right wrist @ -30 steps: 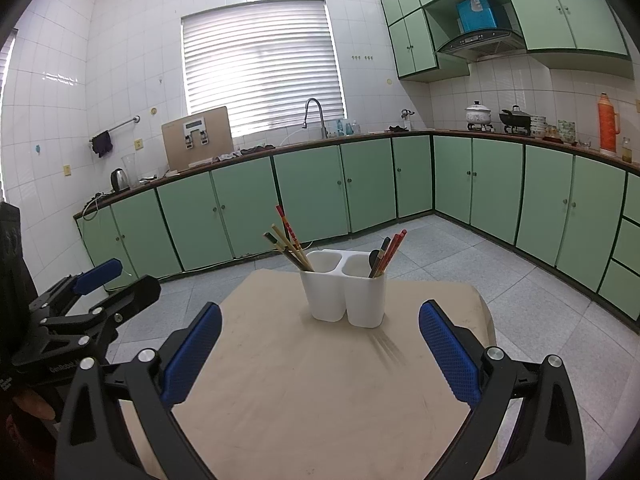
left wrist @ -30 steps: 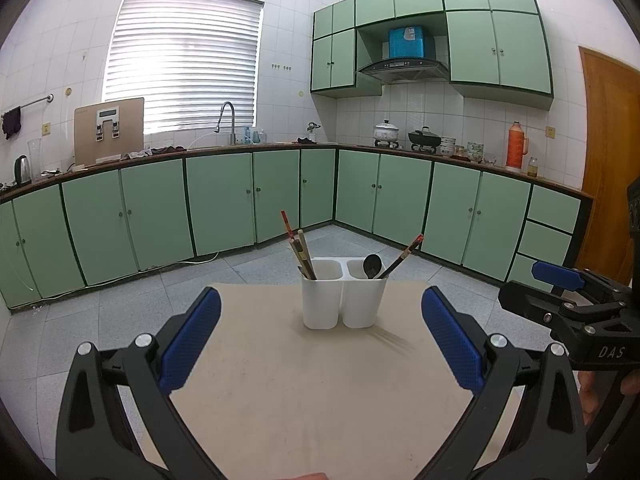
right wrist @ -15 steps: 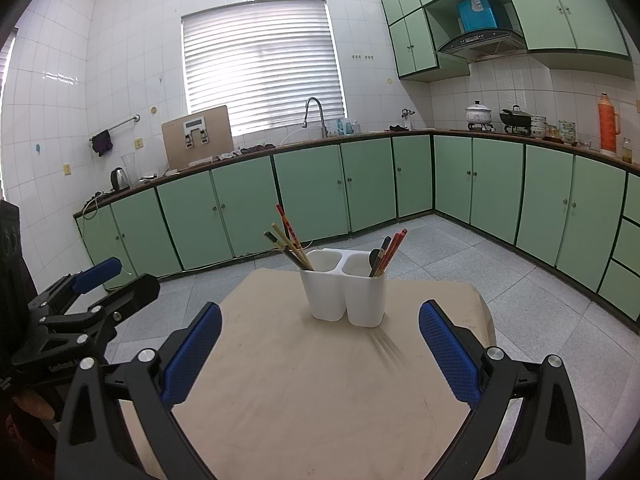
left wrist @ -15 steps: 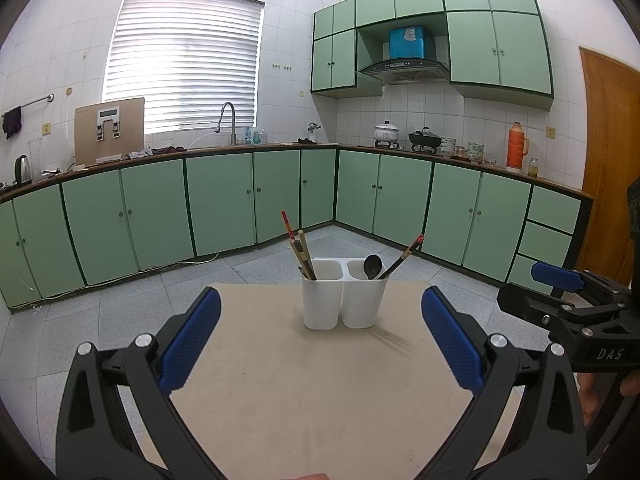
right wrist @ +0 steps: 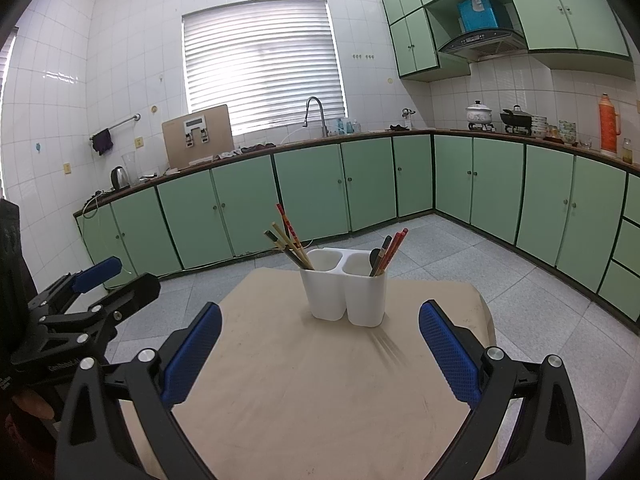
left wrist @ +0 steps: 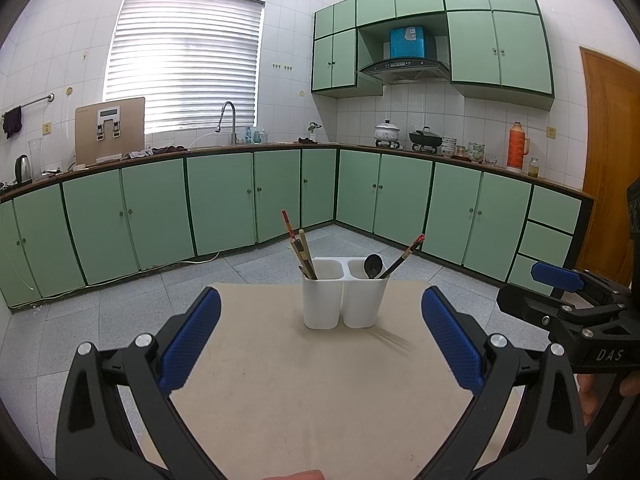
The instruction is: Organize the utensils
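A white two-compartment utensil holder (left wrist: 344, 298) (right wrist: 346, 290) stands upright near the far edge of a beige table (left wrist: 312, 392) (right wrist: 320, 392). Its left cup holds several chopsticks (left wrist: 301, 250) (right wrist: 289, 240). Its right cup holds a dark spoon (left wrist: 372, 266) (right wrist: 375, 258) and red-tipped chopsticks (left wrist: 404, 258) (right wrist: 392, 249). My left gripper (left wrist: 320, 334) is open and holds nothing, well short of the holder. My right gripper (right wrist: 320, 336) is likewise open with nothing in it. Each gripper shows at the side of the other's view.
Green base cabinets (left wrist: 224, 200) line the walls behind the table, with a grey tiled floor (right wrist: 540, 280) between. A wooden door (left wrist: 608, 152) stands at the right. The worktop carries a kettle (right wrist: 120, 177), pots (left wrist: 387, 132) and an orange flask (left wrist: 517, 146).
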`<state>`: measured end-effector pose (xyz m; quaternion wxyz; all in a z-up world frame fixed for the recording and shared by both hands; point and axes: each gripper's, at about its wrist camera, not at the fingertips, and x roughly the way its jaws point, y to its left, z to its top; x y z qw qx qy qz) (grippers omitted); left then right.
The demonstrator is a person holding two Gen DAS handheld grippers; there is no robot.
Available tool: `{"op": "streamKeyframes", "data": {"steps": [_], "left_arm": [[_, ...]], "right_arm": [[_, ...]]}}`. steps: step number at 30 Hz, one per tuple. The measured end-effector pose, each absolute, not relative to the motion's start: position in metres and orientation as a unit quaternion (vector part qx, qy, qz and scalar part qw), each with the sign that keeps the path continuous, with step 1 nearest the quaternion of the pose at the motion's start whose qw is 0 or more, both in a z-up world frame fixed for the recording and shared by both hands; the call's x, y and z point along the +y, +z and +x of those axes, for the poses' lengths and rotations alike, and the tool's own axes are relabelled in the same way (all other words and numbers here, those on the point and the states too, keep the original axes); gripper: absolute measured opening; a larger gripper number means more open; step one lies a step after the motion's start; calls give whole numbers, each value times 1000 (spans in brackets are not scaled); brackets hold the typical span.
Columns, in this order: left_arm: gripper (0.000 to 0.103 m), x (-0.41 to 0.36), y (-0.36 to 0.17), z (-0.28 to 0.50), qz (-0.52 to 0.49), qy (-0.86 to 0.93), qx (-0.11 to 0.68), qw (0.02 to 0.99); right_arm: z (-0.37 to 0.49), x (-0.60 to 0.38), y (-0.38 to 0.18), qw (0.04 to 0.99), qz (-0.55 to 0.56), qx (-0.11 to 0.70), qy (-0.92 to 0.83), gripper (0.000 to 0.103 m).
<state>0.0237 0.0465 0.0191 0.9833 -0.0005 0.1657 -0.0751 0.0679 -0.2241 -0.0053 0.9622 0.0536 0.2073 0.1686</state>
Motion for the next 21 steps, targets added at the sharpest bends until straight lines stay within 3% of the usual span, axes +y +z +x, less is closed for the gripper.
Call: {"op": "streamKeyframes", "data": {"steps": [21], "left_arm": [[97, 49, 17, 24, -5, -74, 167, 983]], "right_arm": [[68, -224, -8, 962, 50, 209, 170, 97]]}}
